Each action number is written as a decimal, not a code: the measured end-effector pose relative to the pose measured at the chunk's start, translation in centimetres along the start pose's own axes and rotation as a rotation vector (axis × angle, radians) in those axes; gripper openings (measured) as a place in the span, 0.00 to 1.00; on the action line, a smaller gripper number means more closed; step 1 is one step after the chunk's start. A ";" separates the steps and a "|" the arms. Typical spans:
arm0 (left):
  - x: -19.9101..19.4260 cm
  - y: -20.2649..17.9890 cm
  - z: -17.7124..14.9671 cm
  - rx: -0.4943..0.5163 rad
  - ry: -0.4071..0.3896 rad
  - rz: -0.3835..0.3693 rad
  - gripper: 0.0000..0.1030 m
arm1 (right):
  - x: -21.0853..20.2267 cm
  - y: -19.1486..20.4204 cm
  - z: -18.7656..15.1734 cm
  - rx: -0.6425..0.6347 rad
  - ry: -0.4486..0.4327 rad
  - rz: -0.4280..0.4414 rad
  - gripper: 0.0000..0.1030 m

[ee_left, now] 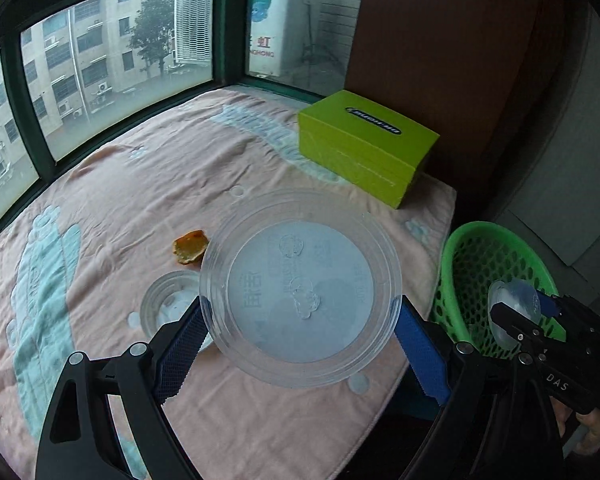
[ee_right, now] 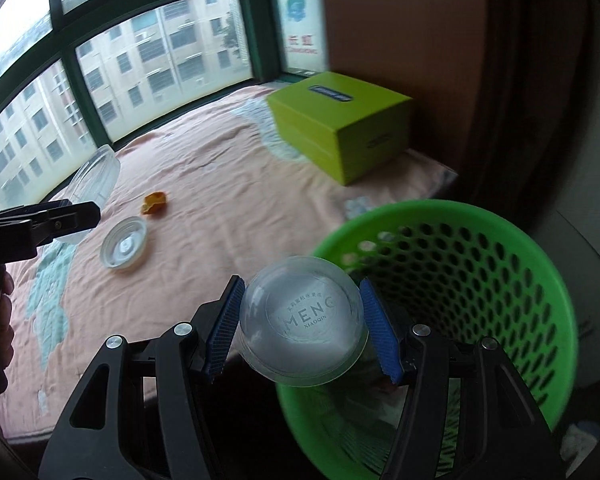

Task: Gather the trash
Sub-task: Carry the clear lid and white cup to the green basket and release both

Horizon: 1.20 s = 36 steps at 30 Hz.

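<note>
1. Cup (ee_right: 304, 322): clamped in the right gripper (ee_right: 302, 330) jaws, at the basket (ee_right: 540, 280) rim.
2. Bowl (ee_left: 300, 288): clamped in the left gripper (ee_left: 300, 332), above the bed (ee_left: 140, 184).
3. Advice: centre each over the basket before releasing.

The left wrist camera is sitting just behind the left tongs (ee_left: 300, 332), looking down and forward across the pink surface (ee_left: 148, 184) toward the windows (ee_left: 116, 60). The right wrist camera is sitting behind the right tongs (ee_right: 302, 328), closer to the green basket (ee_right: 500, 248). Both views are sharing the surface, the green box (ee_left: 364, 148), the basket, the orange peel (ee_right: 154, 202) and the windows.
</note>
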<state>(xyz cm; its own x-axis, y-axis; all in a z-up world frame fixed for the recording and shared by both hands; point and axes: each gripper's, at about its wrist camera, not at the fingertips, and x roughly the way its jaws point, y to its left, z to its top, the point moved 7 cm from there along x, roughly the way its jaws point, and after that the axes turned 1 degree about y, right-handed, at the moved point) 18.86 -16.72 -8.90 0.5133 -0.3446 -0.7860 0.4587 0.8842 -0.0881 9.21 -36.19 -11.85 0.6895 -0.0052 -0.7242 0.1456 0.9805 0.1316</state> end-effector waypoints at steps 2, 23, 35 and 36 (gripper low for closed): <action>0.2 -1.5 0.2 0.016 0.000 -0.020 0.85 | -0.6 -1.5 -0.3 0.026 -0.006 -0.020 0.58; 1.2 -13.6 1.8 0.141 0.005 -0.167 0.85 | -4.3 -11.2 -3.2 0.211 -0.042 -0.132 0.66; 2.1 -17.5 1.2 0.187 0.040 -0.198 0.85 | -6.7 -13.0 -3.5 0.253 -0.094 -0.144 0.71; 2.1 -17.9 1.1 0.192 0.043 -0.200 0.85 | -6.9 -13.1 -3.4 0.255 -0.099 -0.145 0.72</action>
<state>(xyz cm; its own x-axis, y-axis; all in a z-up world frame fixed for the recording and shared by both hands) 12.57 -33.65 -8.32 0.3695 -0.4890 -0.7902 0.6790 0.7226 -0.1296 0.13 -48.31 -10.93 0.7122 -0.1727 -0.6804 0.4124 0.8872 0.2066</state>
